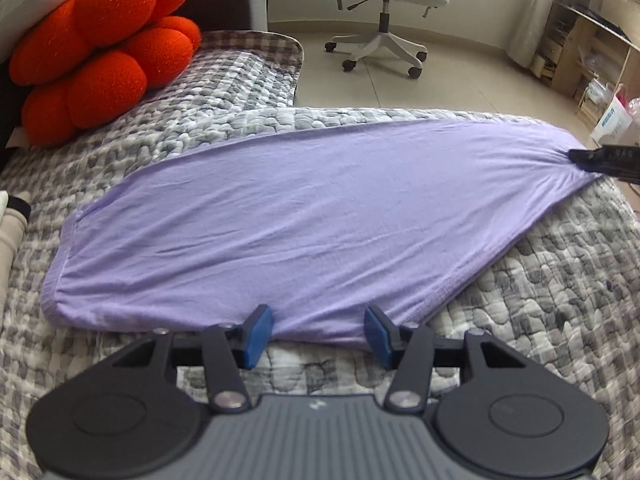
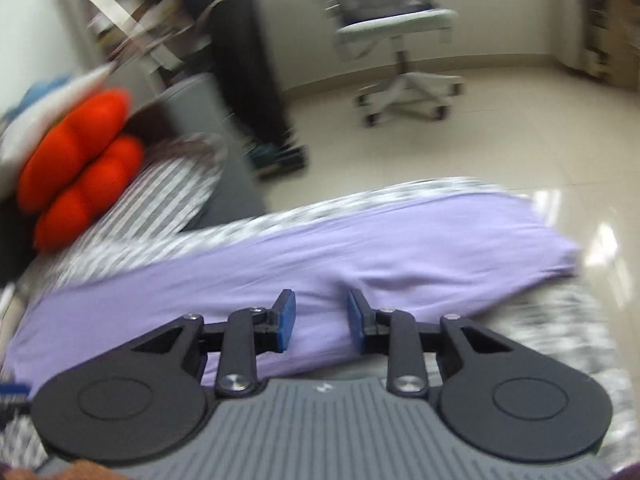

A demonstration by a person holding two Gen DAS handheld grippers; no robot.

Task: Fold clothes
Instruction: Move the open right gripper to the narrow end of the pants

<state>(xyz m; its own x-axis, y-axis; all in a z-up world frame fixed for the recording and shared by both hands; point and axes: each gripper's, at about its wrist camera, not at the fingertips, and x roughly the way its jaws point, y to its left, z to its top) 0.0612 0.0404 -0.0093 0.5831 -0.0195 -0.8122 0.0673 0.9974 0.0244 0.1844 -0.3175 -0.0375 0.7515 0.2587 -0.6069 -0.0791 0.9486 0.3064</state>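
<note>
A lilac garment (image 1: 280,220) lies spread flat on a grey checked quilt (image 1: 540,300), long side running left to right. My left gripper (image 1: 320,322) is open at the garment's near hem, one blue pad (image 1: 258,332) on each side of the edge, with nothing held. My right gripper (image 1: 604,160) shows at the far right, where the cloth puckers toward its tip. In the blurred right wrist view the right gripper (image 2: 320,314) stands open over the lilac garment (image 2: 400,248), fingers apart with a fold of cloth rising between them.
An orange plush cushion (image 1: 100,52) sits at the back left of the quilt. Beyond the bed's far edge are a tiled floor, a white office chair (image 1: 384,20) and wooden shelves (image 1: 580,52). A person's dark-trousered legs (image 2: 248,80) stand on the floor.
</note>
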